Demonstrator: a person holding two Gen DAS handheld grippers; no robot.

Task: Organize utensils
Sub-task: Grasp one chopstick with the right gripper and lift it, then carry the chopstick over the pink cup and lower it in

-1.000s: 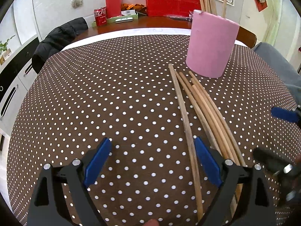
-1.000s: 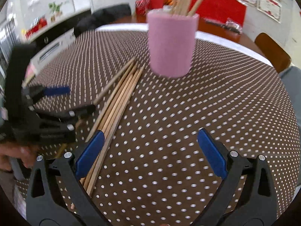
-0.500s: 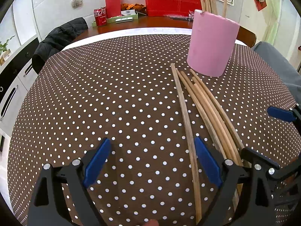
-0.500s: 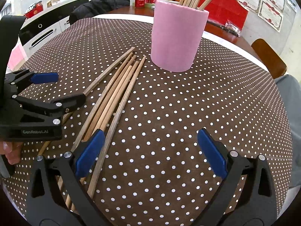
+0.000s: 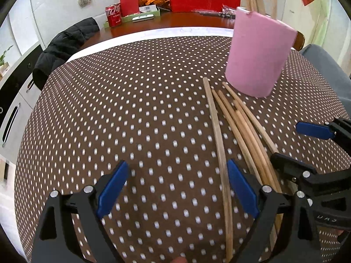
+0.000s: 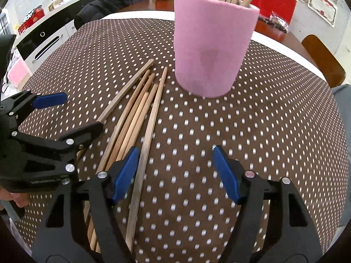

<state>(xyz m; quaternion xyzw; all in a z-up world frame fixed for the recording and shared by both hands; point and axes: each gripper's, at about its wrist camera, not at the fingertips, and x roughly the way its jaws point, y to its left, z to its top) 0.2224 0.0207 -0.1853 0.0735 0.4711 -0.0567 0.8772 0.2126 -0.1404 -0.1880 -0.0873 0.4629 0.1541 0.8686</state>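
1. Polka-dot brown tablecloth [image 5: 136, 118] covers the round table; a coat-draped chair [image 5: 63, 46] and red cans [image 5: 113, 15] stand behind.
2. Right gripper [image 6: 175, 173], jaws released, straddles the outermost loose stick; left gripper [image 5: 175, 186], also released and empty, hovers beside the bundle.
3. Chopsticks [image 6: 140, 109]: slender pale-wood rods, fanned side by side, tips near the pink holder [image 6: 210, 48], which already contains several.
4. Risk: closing over packed, round sticks may pinch two or roll neighbours; the light-looking holder may tip during insertion.
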